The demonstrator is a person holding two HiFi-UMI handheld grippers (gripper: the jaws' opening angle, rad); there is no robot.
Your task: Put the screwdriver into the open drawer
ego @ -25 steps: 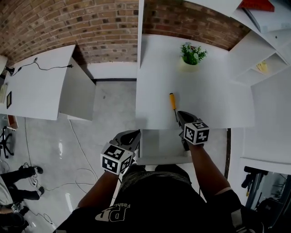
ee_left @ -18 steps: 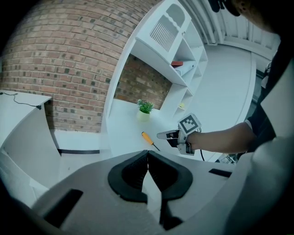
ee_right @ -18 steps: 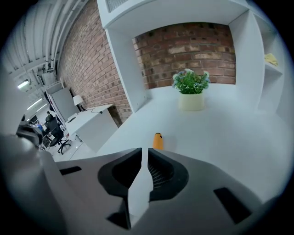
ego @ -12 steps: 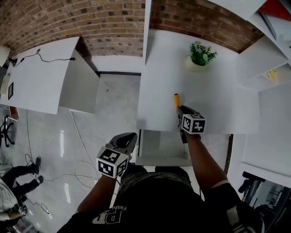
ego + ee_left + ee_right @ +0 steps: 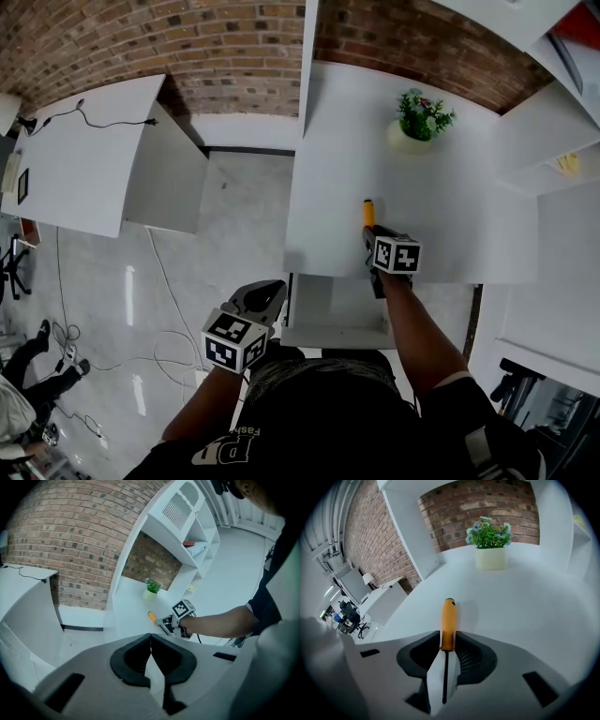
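The screwdriver [image 5: 367, 212], with an orange handle and a thin dark shaft, lies flat on the white desk [image 5: 450, 216]. My right gripper [image 5: 369, 234] is lowered over its near end. In the right gripper view the screwdriver [image 5: 448, 620] runs straight between the jaws, which are opening around it; the handle sticks out past the fingertips. The open white drawer [image 5: 333, 330] sits under the desk's front edge, just below that gripper. My left gripper [image 5: 272, 292] hangs left of the drawer over the floor, shut and empty, and its own view shows the left gripper [image 5: 151, 637] with pads meeting.
A potted plant [image 5: 420, 117] stands at the back of the desk by the brick wall. White shelves [image 5: 553, 141] rise on the right. A second white table [image 5: 75, 159] with a cable stands to the left, across a grey floor.
My right gripper has come down and forward over the screwdriver's near end, and now covers the shaft. The left gripper has hardly moved.
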